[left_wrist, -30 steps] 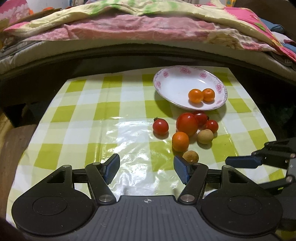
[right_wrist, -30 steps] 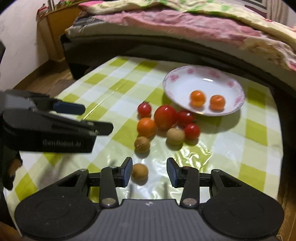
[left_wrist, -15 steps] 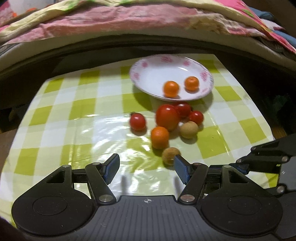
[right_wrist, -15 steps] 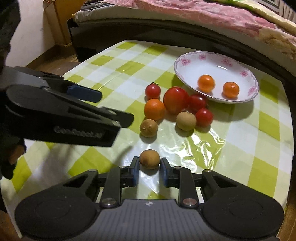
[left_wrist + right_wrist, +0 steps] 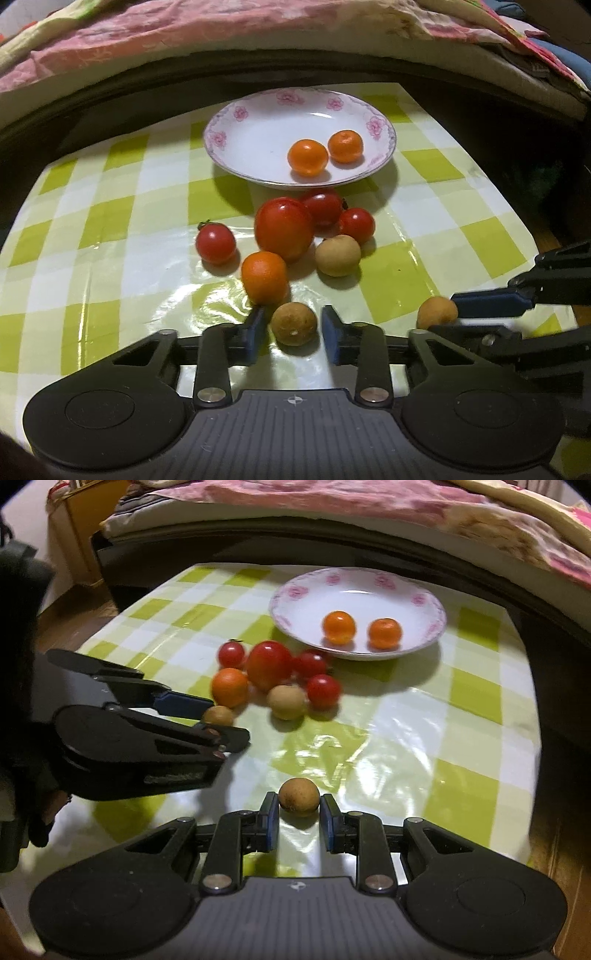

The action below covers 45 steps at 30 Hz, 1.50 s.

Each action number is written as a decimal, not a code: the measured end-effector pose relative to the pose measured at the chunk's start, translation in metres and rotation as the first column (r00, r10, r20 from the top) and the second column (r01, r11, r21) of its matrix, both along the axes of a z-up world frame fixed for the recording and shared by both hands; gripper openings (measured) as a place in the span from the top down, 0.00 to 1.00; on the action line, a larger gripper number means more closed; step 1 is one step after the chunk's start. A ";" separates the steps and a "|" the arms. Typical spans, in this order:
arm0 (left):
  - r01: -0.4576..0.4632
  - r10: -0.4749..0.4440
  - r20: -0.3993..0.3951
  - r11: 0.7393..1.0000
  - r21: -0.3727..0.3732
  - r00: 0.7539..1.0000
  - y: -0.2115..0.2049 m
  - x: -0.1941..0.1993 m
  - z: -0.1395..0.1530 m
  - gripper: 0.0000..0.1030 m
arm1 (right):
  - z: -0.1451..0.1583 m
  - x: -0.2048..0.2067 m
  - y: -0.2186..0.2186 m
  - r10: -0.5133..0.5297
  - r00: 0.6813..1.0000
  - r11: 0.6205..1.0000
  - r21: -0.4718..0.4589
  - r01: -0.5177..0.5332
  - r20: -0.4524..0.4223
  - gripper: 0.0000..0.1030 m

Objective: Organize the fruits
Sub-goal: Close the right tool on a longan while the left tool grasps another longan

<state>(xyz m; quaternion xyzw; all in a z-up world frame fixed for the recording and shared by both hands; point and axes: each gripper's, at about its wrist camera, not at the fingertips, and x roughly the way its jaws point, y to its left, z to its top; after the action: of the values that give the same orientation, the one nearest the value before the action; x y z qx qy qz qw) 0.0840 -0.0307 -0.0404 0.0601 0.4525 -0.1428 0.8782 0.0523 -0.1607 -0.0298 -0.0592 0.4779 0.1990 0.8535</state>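
Green-checked tablecloth (image 5: 110, 258) carries a flowered plate (image 5: 221, 136) holding two small oranges (image 5: 307, 157). In front of the plate lie a big tomato (image 5: 283, 228), three cherry tomatoes (image 5: 215, 243), an orange (image 5: 264, 277) and a brown longan (image 5: 337, 255). My left gripper (image 5: 293, 325) points down at the cloth; its jaws are closing, with a second longan (image 5: 294, 324) between the pads, which reach its sides. My right gripper (image 5: 298, 805) is shut on a third longan (image 5: 299, 796) nearer the table's front. In the right wrist view the left gripper (image 5: 221, 718) stands at the left.
A bed with a pink and yellow quilt (image 5: 221, 33) runs along the table's far side. A wooden cabinet (image 5: 77, 528) and wooden floor (image 5: 66, 616) lie beyond the table's left edge. The person's dark-gloved hand (image 5: 37, 812) holds the left gripper.
Both grippers came forward and lower toward the loose fruit. The left jaws went from wide apart to closed round a longan. The right jaws closed on the longan that lay at their tips.
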 end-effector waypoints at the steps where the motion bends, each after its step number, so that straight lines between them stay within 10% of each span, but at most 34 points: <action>1: -0.008 0.008 -0.005 1.000 -0.011 1.000 0.003 -0.001 0.000 0.68 | 0.000 0.001 -0.001 -0.003 1.000 1.000 0.000 0.003 0.002 0.73; 18: 0.010 -0.011 0.008 0.999 0.043 1.000 0.001 -0.017 0.002 0.65 | -0.009 0.003 -0.005 0.013 0.999 1.000 -0.019 -0.013 0.043 0.73; 29: -0.002 0.002 0.022 1.000 0.016 1.000 0.009 -0.015 0.002 0.38 | -0.007 0.008 -0.010 0.002 0.999 1.000 0.007 -0.002 0.051 0.53; 45: -0.011 0.011 -0.006 1.000 0.000 1.000 0.002 -0.010 0.002 0.67 | -0.010 0.015 -0.007 0.002 0.999 1.000 -0.028 0.000 0.054 0.72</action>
<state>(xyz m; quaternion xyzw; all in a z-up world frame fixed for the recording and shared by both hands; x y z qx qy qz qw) 0.0744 -0.0288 -0.0388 0.0571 0.4554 -0.1383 0.8776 0.0675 -0.1676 -0.0397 -0.0768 0.4574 0.1911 0.8651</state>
